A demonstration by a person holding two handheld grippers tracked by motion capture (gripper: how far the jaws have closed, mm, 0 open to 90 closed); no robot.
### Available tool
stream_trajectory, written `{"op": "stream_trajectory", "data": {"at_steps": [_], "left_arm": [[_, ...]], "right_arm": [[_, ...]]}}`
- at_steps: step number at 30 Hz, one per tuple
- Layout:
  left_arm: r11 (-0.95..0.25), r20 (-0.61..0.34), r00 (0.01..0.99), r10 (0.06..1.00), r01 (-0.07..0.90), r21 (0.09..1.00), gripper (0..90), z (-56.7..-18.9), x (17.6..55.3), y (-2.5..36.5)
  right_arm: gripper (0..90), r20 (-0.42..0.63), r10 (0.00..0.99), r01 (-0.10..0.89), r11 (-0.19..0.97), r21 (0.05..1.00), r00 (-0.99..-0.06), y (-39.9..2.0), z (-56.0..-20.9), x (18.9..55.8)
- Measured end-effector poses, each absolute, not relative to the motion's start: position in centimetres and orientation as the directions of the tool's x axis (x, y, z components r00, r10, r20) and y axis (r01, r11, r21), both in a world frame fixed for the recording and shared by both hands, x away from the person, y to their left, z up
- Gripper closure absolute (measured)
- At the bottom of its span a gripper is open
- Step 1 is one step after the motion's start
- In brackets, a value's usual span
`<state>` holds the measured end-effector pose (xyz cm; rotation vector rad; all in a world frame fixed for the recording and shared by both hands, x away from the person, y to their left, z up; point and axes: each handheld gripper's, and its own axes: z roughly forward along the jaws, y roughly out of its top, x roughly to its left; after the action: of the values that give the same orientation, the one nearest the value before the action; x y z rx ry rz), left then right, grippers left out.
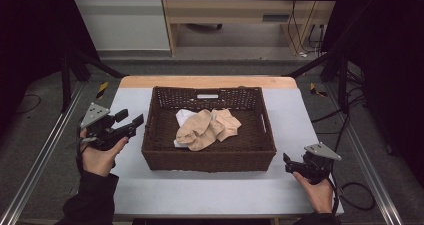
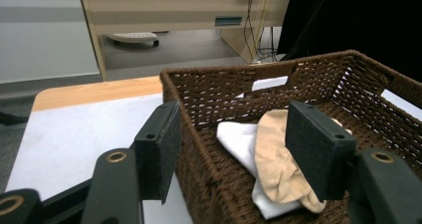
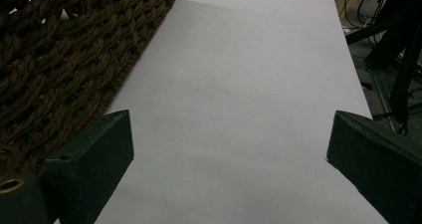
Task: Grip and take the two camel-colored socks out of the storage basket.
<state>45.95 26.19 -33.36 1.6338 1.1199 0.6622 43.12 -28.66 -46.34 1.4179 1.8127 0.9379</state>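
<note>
Two soft cloth pieces lay heaped in the wicker basket (image 1: pixel 208 161): beige socks (image 1: pixel 206 128) over a white cloth (image 1: pixel 184 117). We held the left gripper (image 1: pixel 131 124) at the basket's left rim, jaws spread wide and empty, with the heap just ahead and below it. We kept the right gripper (image 1: pixel 288 163) low on the table (image 1: pixel 210 192), jaws likewise apart, the basket wall to its left. We judged the socks light, limp and unbreakable, best pinched at a raised fold on top.
</note>
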Motion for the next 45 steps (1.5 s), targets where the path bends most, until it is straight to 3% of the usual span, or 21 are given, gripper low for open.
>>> {"op": "stream_trajectory", "data": {"at_steps": [29, 38, 45], "left_arm": [[-0.155, -0.029, 0.465, 0.885, 0.352, 0.923, 37.4, -32.1, 51.2, 19.3], [-0.237, 0.046, 0.482, 0.875, 0.342, 0.909, 34.5, -33.6, 53.3, 16.5], [-0.258, 0.043, 0.493, 0.869, 0.377, 0.890, 33.5, -35.1, 54.6, 15.2]], "right_arm": [[5.1, -0.052, 0.979, 0.509, 0.147, 0.848, -0.196, -28.8, -46.3, 43.3], [5.6, -0.054, 0.980, 0.503, 0.146, 0.852, -0.193, -28.9, -46.2, 43.4], [5.7, -0.053, 0.980, 0.503, 0.145, 0.852, -0.192, -28.9, -46.2, 43.4]]}}
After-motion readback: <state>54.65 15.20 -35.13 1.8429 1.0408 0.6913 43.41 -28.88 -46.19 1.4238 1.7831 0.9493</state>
